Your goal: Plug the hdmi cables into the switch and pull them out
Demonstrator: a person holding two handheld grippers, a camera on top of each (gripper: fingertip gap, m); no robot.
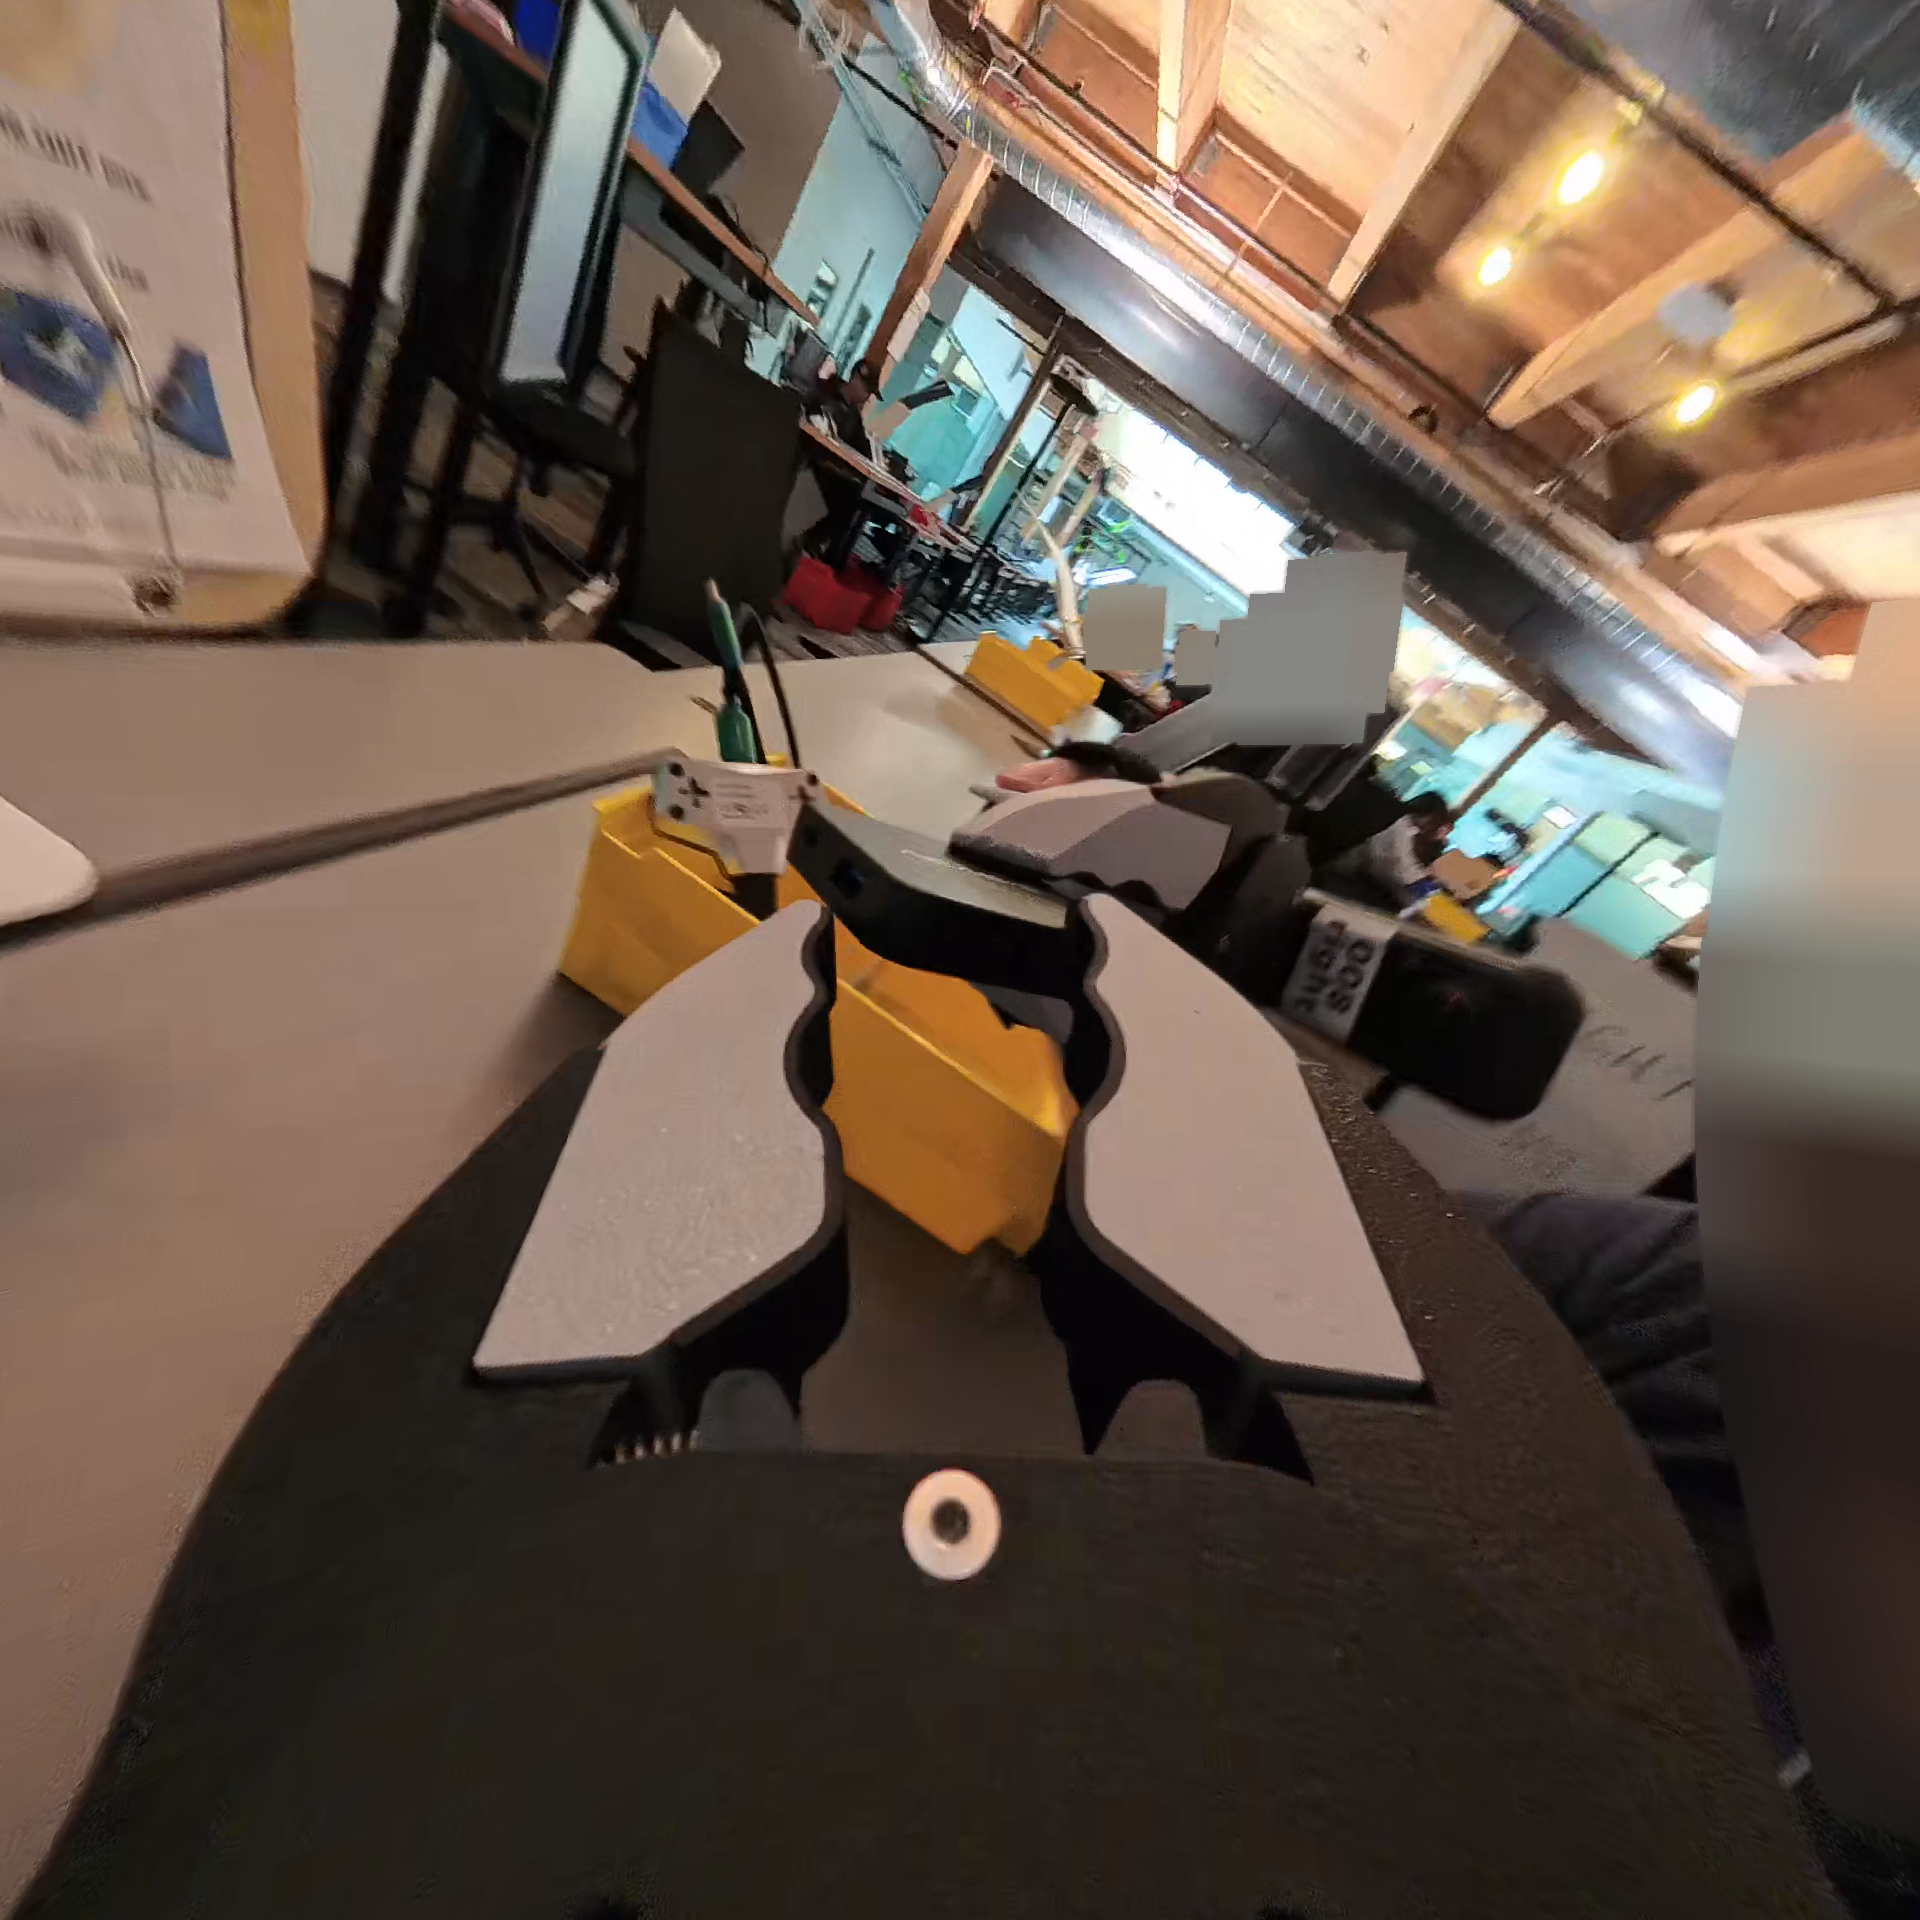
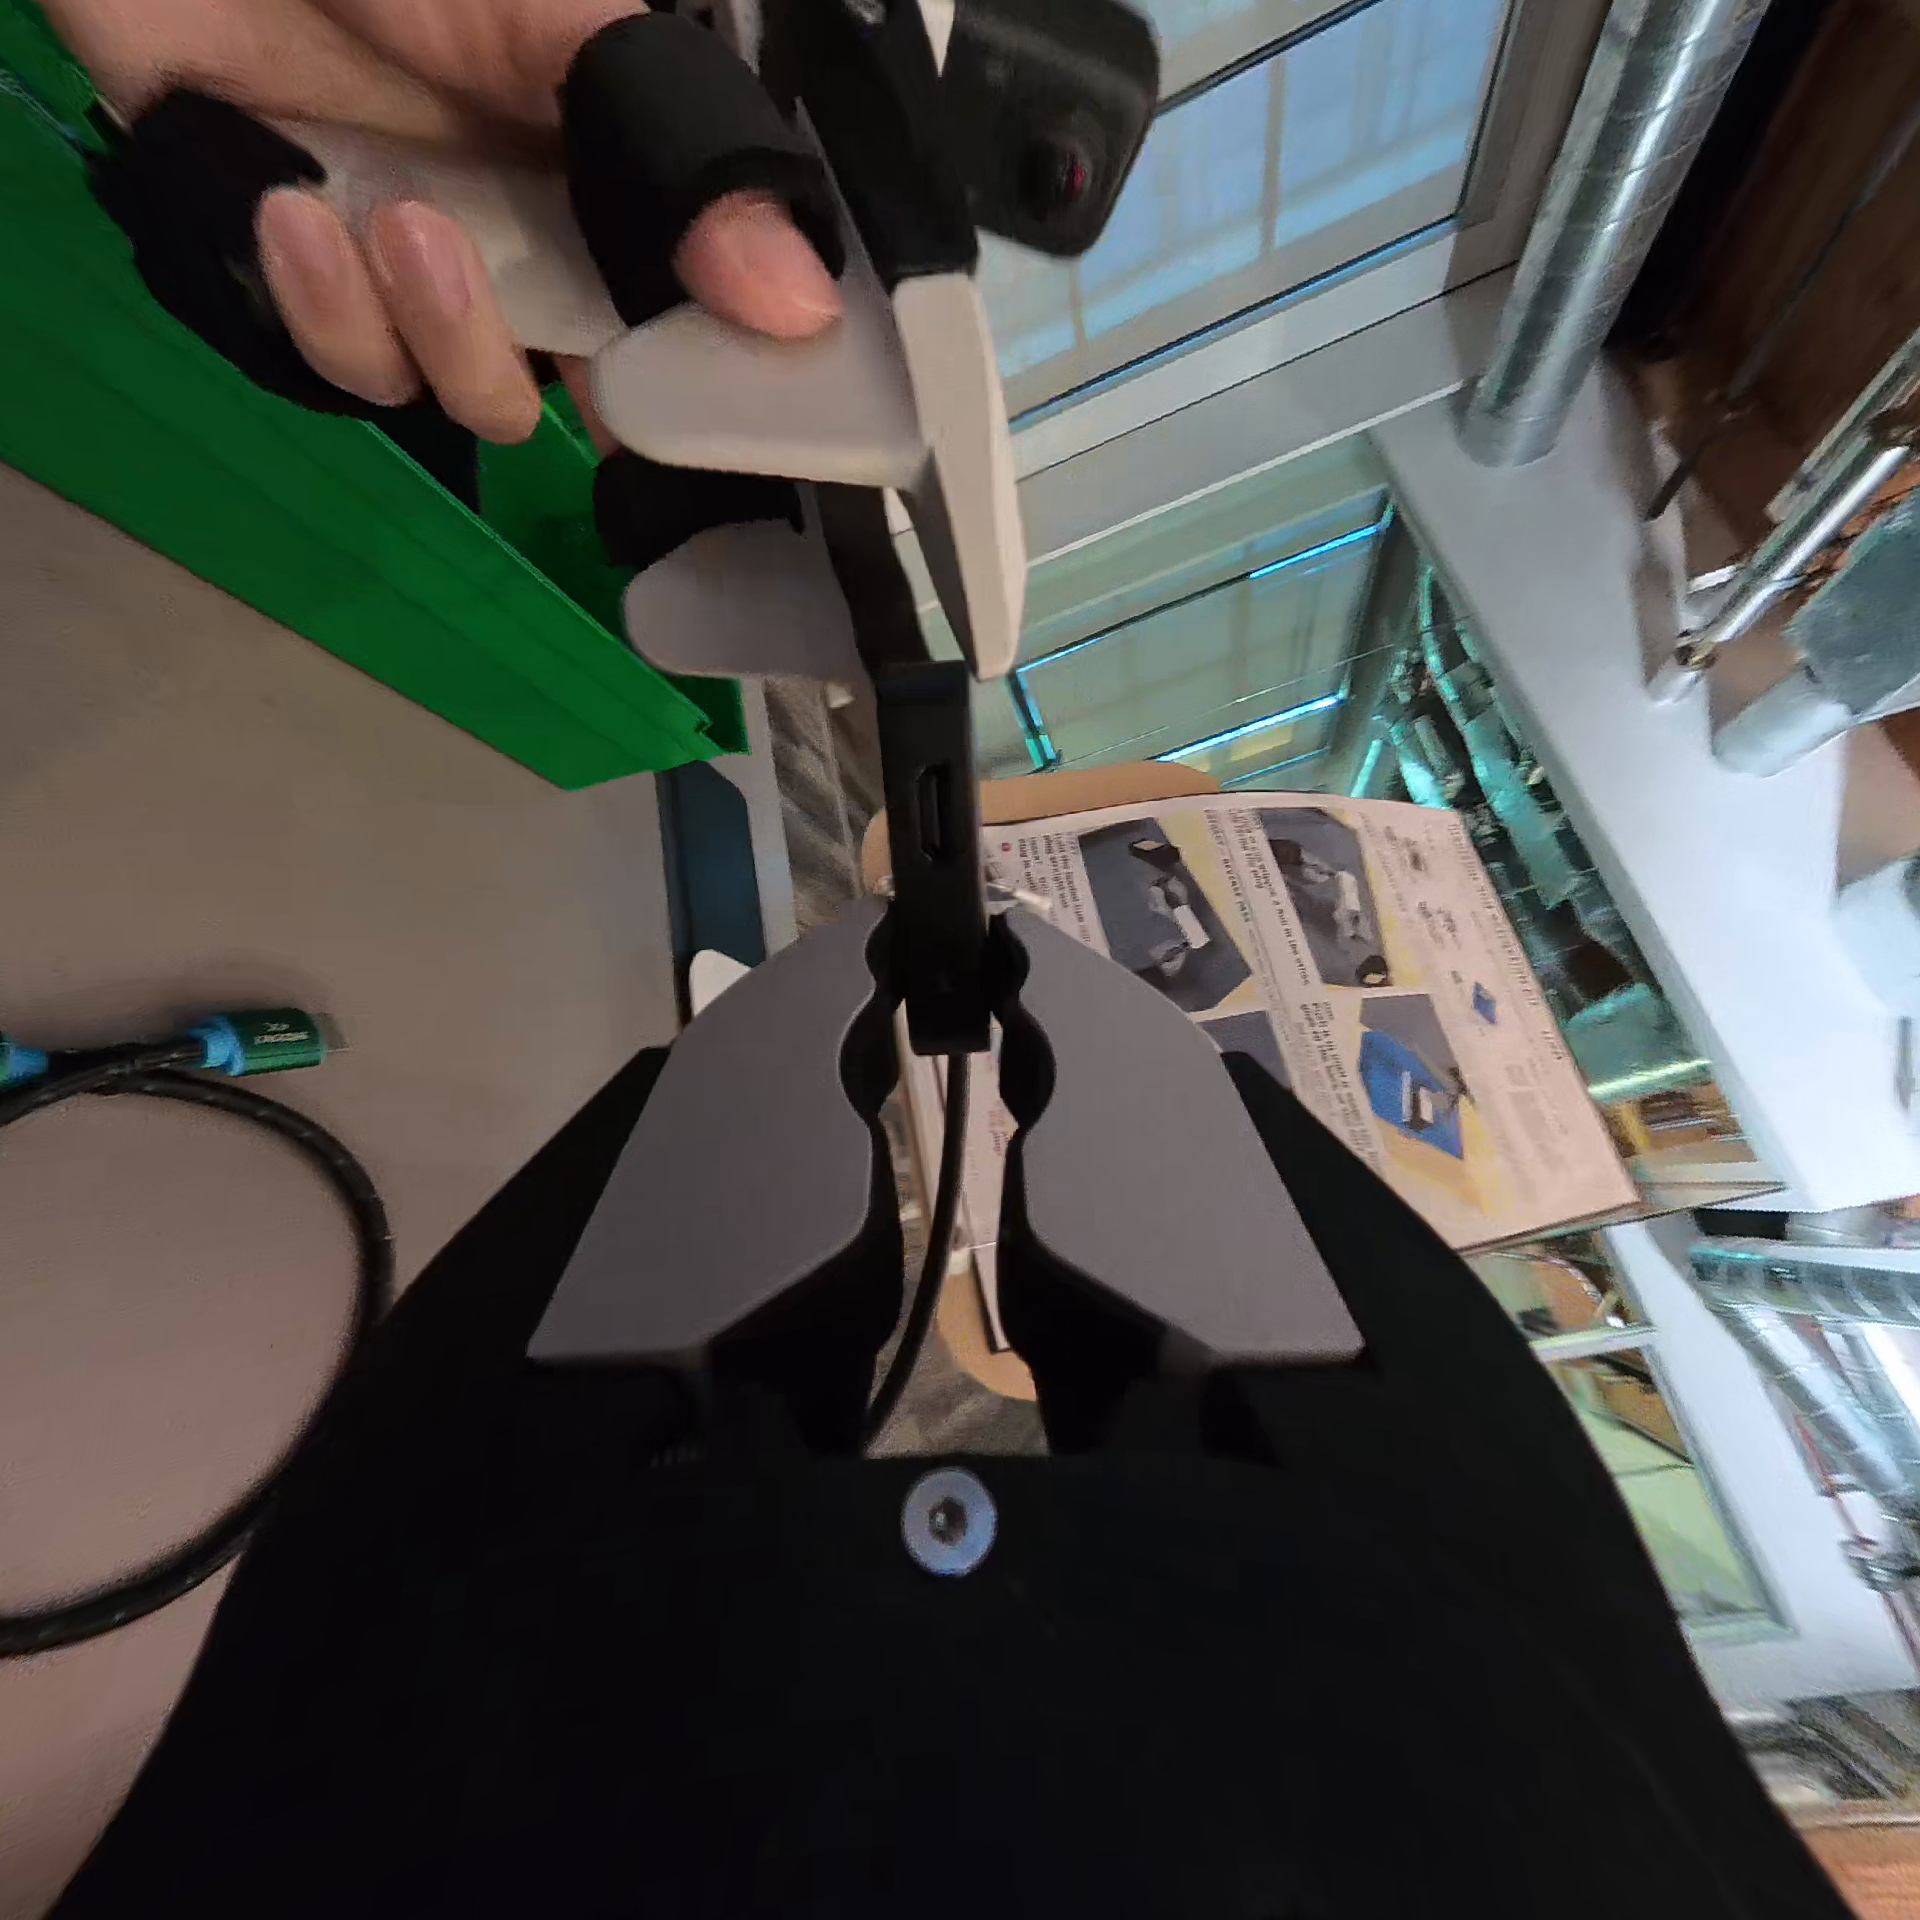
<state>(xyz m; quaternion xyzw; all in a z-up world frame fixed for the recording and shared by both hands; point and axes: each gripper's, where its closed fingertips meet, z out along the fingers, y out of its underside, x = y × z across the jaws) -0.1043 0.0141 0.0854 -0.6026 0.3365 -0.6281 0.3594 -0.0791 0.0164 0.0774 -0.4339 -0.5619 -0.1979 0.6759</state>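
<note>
— Grey table [image 1: 260, 1039] runs right across my left view, under timber beams and hanging lamps. What do you want first?

— Start at the left.

— Far left, a printed board [image 1: 135, 312] stands at the table's back edge. Next comes a yellow bin [image 1: 935, 1091], with a green-plugged cable [image 1: 732, 707] sticking up out of it. Just past the bin is the switch [image 1: 914, 904], lifted clear of the table.

— And your left tool?

— My left tool [image 1: 951, 935] has its fingers spread wide, with the near end of the switch sitting between the tips. Whether the pads press its sides, I cannot tell. Right of that, my right tool [image 1: 966, 842] comes in from the far side.

— Now the right view.

— On the left, an hdmi cable [image 2: 270, 1039] lies on the table, with its green plug free and its black cord curling in a loop. Above it is a green bin [image 2: 260, 468], and in front of that my gloved hand [image 2: 468, 208] grips the left tool's handle.

— The right tool?

— My right tool [image 2: 940, 987] is clenched on the lower end of the switch, which stands edge-on with one open port facing me. A thin black lead [image 2: 951, 1195] hangs from it down between my fingers. No cable is plugged into that port. Farther right stand the board and tall windows [image 2: 1247, 312].
</note>
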